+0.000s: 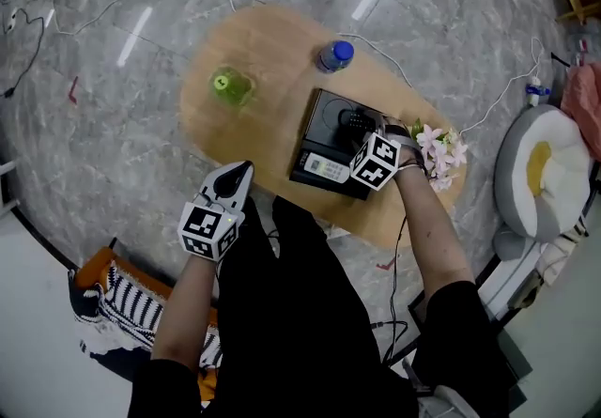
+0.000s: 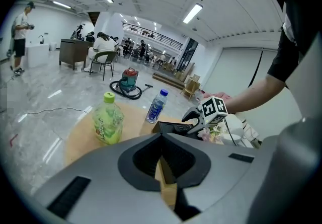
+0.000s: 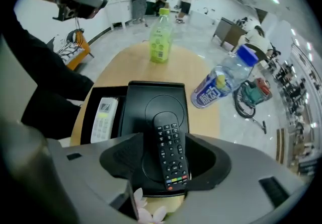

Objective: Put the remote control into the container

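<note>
**Black remote control point(image 3: 171, 160): lying in the container point(image 3: 156, 92), main compartment, between the wide-spread jaws of the right gripper point(image 3: 164, 142), pads clear of it.**
Step judged: withdrawal. Lift straight up so neither pad drags the remote; leave the white remote point(image 3: 104, 119) in the side compartment alone. Left gripper point(image 2: 162, 155) closed, empty. Container's near rim is masked by the jaws, so whether the remote sits fully flat is unclear.

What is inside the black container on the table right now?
A white remote lies in the narrow side compartment, a black remote in the larger one, between the open right gripper's jaws. The gripper covers that compartment's near edge, so anything there is hidden.
</note>
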Tool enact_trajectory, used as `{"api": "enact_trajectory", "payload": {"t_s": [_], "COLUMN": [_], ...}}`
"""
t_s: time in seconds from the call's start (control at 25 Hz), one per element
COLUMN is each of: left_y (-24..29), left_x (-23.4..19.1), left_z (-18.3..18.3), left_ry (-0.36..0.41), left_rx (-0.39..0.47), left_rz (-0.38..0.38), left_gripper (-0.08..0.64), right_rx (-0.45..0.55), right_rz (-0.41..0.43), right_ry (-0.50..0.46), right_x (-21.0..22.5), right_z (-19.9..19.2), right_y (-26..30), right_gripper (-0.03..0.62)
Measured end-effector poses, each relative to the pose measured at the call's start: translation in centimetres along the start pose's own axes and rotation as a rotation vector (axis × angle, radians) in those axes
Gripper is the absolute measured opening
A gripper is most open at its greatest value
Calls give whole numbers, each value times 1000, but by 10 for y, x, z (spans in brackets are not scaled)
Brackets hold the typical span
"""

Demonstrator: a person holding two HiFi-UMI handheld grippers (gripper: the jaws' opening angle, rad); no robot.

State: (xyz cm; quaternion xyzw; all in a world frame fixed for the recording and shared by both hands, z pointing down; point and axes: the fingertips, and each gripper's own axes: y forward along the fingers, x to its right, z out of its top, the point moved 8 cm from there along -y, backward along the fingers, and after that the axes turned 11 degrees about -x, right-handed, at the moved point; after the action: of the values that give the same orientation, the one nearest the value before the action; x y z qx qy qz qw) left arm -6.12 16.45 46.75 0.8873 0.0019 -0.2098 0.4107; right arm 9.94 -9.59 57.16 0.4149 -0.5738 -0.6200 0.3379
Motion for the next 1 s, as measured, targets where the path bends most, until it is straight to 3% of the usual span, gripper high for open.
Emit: {"api": "enact_trajectory", "payload": {"t_s": [0.12, 0.4, 0.8, 0.96, 1.0], "left_y": [0, -2, 2, 4, 5], "left_x": [0, -9, -8, -5, -3], "left_z": [-6, -16, -25, -25, -25], "left_ry": [-6, -49, -80, -80, -75], "left_rx": [-10, -10, -23, -24, -28], "left_rz": [-3, 9, -1, -8, -12], "left_gripper": [6, 8, 8, 6, 8], "right_rx": [-44, -84, -136, -144, -144], "right_rz": [-6, 46, 187, 194, 185], "right_ry": [-109, -189, -222, -231, -232], "right_x": [5, 15, 21, 23, 22], "right_z": [2, 5, 14, 16, 16], "right_y": [11, 27, 37, 37, 36], "right_gripper": [242, 242, 242, 239, 213]}}
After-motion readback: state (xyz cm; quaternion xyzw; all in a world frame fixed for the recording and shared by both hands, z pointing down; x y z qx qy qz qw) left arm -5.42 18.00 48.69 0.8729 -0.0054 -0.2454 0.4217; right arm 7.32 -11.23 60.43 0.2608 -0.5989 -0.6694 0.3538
